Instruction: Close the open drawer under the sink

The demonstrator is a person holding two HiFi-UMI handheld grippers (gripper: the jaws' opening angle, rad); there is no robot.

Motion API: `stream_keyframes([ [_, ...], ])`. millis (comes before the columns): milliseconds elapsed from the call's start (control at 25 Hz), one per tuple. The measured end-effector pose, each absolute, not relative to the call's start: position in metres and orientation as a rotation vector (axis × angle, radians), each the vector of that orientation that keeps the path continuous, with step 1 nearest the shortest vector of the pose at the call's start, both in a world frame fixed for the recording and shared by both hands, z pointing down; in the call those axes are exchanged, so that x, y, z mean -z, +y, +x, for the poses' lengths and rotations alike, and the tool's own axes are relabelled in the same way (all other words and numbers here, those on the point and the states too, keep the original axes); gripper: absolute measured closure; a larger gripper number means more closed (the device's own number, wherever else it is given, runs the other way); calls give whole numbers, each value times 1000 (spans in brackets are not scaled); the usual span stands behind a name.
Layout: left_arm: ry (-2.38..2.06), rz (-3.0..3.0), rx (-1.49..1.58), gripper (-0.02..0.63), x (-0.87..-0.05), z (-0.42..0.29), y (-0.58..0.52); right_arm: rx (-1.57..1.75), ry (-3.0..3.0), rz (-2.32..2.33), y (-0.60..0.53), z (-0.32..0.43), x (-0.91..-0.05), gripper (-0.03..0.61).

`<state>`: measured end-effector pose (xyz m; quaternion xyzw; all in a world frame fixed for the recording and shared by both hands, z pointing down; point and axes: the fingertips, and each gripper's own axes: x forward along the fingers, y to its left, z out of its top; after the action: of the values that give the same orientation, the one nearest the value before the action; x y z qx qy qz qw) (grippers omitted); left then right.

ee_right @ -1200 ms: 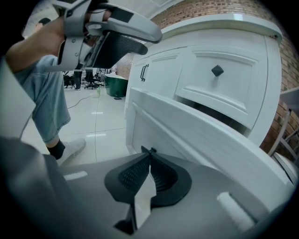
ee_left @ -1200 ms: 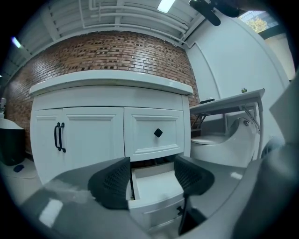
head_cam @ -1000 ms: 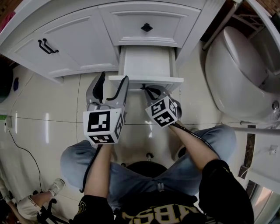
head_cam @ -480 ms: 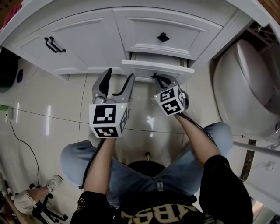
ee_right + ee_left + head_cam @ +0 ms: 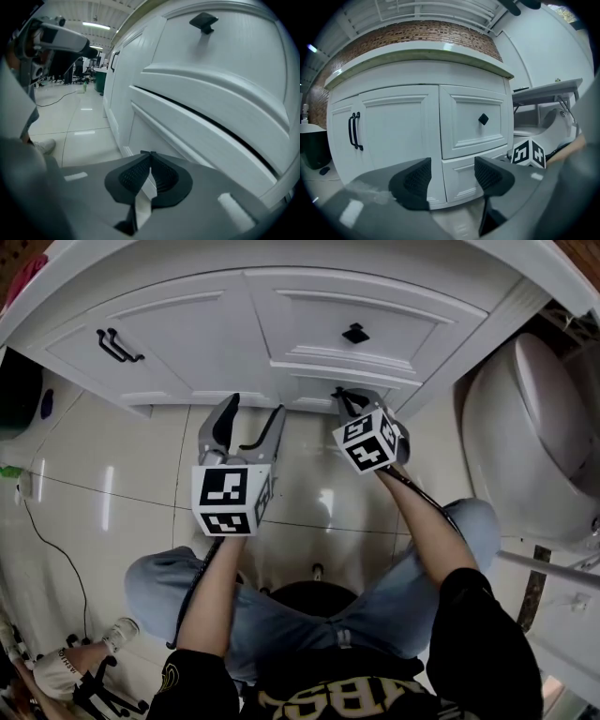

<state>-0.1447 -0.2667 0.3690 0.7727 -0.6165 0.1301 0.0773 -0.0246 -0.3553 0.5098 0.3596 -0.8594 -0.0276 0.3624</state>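
The low white drawer [image 5: 305,382] under the vanity sits pushed in, its front about level with the cabinet face [image 5: 461,164] [image 5: 201,129]. Above it is a second drawer with a black knob [image 5: 354,333]. My right gripper [image 5: 339,396] is shut with nothing between its pads, and its tips [image 5: 150,155] are at the low drawer's front; whether they touch it is unclear. My left gripper [image 5: 251,416] hangs open and empty over the floor just left of the drawer [image 5: 451,177], apart from the cabinet. The right gripper's marker cube [image 5: 529,153] shows beside it.
Cabinet doors with two black handles [image 5: 117,345] fill the left of the vanity. A white toilet [image 5: 553,427] stands close on the right. A dark bin [image 5: 14,399] and a cable [image 5: 47,559] are on the tiled floor at left. The person's knees are below the grippers.
The drawer has gone from pulled well out to pushed in. My shut right gripper moved toward the cabinet with the drawer front; the left gripper moved forward slightly, still open.
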Motion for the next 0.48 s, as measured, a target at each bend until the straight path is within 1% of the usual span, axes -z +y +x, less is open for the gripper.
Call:
stream_keyframes([
  [120, -1851, 2313, -347, 325, -361, -142, -262, -56, -2247, 958, -354, -29, -509, 572],
  [160, -1850, 2315, -332, 325, -359, -140, -258, -159, -2287, 977, -351, -28, -508, 561],
  [280, -1843, 2326, -321, 325, -358, -132, -238, -441, -2343, 1109, -333, -14, -504, 560],
  [480, -1825, 2341, -280, 325, -354, -124, -196, -395, -2407, 1244, -284, -15, -467, 531],
])
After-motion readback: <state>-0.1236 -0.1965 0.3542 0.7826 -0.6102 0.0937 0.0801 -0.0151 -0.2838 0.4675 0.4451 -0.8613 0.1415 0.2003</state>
